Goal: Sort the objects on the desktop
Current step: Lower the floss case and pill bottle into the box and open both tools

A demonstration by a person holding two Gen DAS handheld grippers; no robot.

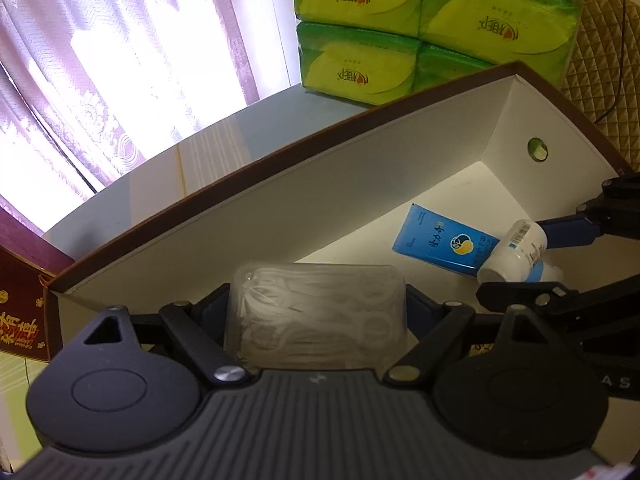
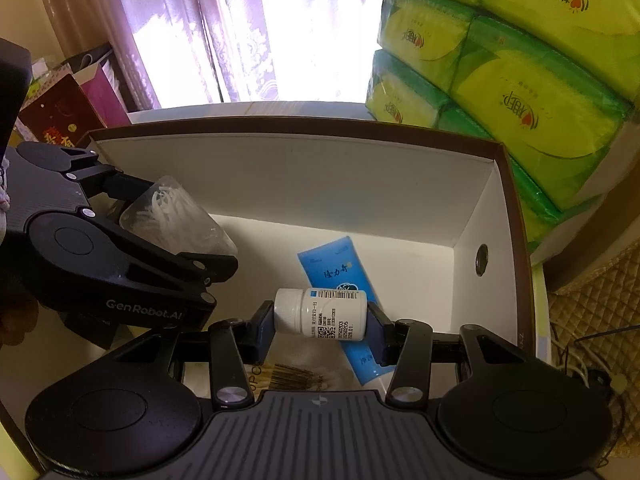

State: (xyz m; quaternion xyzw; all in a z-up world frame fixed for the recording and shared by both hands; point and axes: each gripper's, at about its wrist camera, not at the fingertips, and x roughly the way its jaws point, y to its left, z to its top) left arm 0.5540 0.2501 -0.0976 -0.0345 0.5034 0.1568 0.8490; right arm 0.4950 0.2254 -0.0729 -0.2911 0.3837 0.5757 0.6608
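Note:
My left gripper (image 1: 318, 308) is shut on a clear plastic box of white floss picks (image 1: 316, 312) and holds it over the open white box with a brown rim (image 1: 256, 168). My right gripper (image 2: 320, 320) is shut on a white pill bottle (image 2: 322, 314), held sideways above the box floor. A blue tube (image 2: 340, 276) lies flat on the floor of the box, under the bottle. The left gripper also shows in the right wrist view (image 2: 172, 216) with the floss box (image 2: 176, 218), and the right gripper with the bottle (image 1: 516, 250) shows in the left wrist view beside the blue tube (image 1: 440, 240).
A stack of green tissue packs (image 2: 512, 80) stands behind and right of the box. A dark red gift bag (image 1: 20, 304) stands at the left. A packet of cotton swabs (image 2: 288, 376) lies in the box near my right gripper. Curtains (image 1: 100, 60) hang behind the table.

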